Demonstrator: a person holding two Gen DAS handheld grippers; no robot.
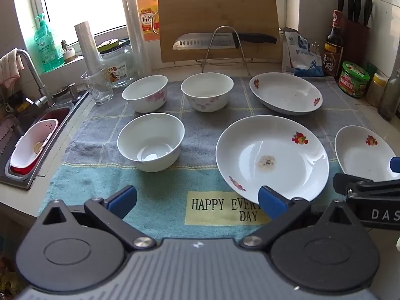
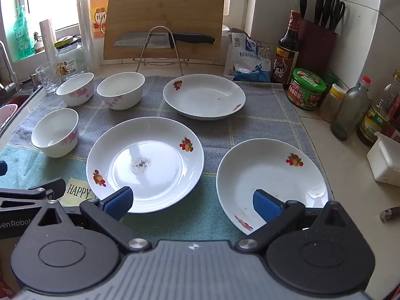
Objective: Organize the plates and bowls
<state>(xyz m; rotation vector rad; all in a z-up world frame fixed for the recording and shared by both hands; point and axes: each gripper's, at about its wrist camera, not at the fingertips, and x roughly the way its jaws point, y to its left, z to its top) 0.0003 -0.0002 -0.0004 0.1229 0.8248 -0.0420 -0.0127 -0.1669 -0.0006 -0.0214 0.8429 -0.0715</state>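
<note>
My left tool [image 1: 197, 201] and right tool [image 2: 192, 201] hover spread wide, pinching nothing; three bowls [image 1: 150, 142] sit ahead-left of them, three plates [image 2: 145, 163] ahead and right, on the bench towel [image 1: 200, 130] — glazed china, I judge: stiff, slick, breakable; best pinched at the rim.

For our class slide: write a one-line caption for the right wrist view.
Open right gripper hovers over a towel bearing three plates and three bowls.
</note>
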